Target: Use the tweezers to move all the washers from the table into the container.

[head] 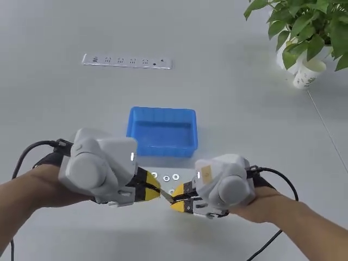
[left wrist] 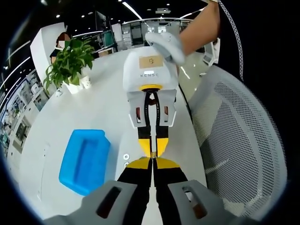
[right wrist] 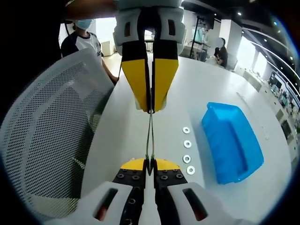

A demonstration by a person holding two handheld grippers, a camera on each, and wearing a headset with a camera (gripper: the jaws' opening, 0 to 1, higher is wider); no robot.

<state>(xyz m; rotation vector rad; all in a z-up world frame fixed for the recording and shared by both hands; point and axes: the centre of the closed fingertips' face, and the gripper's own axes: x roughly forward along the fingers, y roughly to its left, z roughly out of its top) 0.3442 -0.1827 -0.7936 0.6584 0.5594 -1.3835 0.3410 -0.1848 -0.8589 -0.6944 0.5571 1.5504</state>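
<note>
Just in front of the blue container [head: 163, 130], toward the near side of the pale counter [head: 244, 119], the two grippers meet almost tip to tip, with the tweezers [head: 166, 196] bridging the short gap between them. The left gripper [head: 158, 191] has its yellow fingers pressed together on one end of the tweezers. The right gripper [head: 175, 201] has its fingers closed just as tightly on the other end, so the thin metal tool is pinched from both sides.

From the right gripper view the tweezers show as a slim line running straight up from that gripper's own fingers to the left gripper's yellow fingers [right wrist: 133, 79], which have no gap between them beyond the tool itself.

The washers [right wrist: 187, 144] lie flat on the counter in a loose row of four, each apart from the next. They sit between the tweezers and the container, near its wall but not touching it. In the head view they lie just beyond the fingertips.

Farther back a white power strip [head: 128, 61] lies well apart from the container, and a potted plant [head: 304, 32] stands at the far right. A black cable [head: 272, 173] trails from the right gripper, and a white mesh chair [right wrist: 47, 131] stands beside the counter
</note>
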